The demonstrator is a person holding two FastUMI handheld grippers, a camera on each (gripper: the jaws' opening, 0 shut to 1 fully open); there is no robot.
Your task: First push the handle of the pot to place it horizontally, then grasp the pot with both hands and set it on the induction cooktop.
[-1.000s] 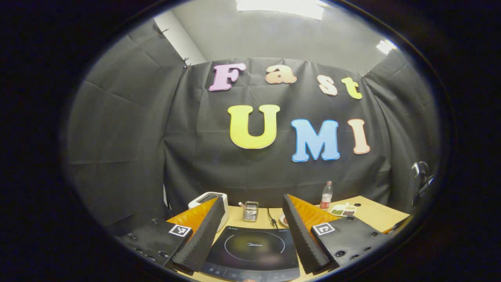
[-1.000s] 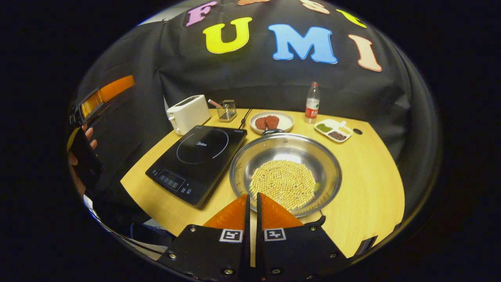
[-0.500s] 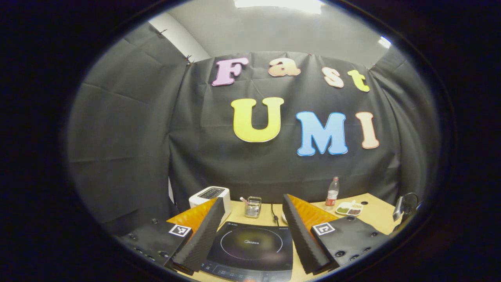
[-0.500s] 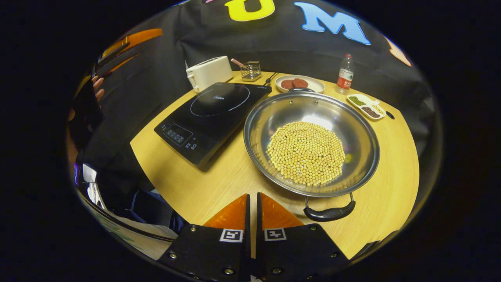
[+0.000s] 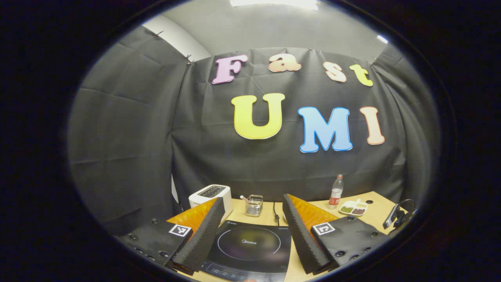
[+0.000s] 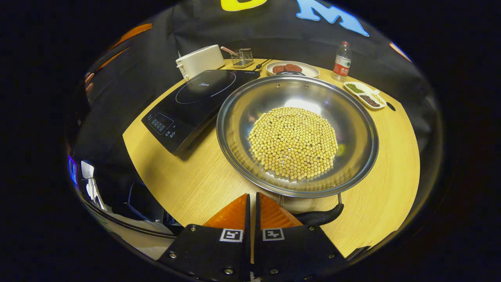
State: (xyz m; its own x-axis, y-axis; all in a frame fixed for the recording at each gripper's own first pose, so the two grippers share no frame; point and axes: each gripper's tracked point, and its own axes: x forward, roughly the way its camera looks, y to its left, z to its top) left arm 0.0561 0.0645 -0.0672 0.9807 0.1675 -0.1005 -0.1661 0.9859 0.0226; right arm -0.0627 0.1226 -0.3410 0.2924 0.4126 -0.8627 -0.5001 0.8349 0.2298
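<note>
- Ahead and left of the right gripper [image 6: 251, 201], flat black glass induction cooktop [image 6: 191, 105] lying just beside the pot; risk of a shoved rim knocking it
- Left gripper [image 5: 250, 219] spread wide, hovering over that cooktop, nowhere near the pot
- Straight ahead, wide shiny steel pot [image 6: 297, 133] heaped with pale yellow beans [image 6: 293, 141]; abrupt push likely to scatter them
- Right gripper pressed together, holding nothing, just left of the near black handle [image 6: 319, 216]; could slide off the curved grip

Shiny metal pot [image 6: 344, 129], glossy, seemingly glass cooktop [image 6: 195, 98], matt wood-grain table [image 6: 391, 172].
</note>
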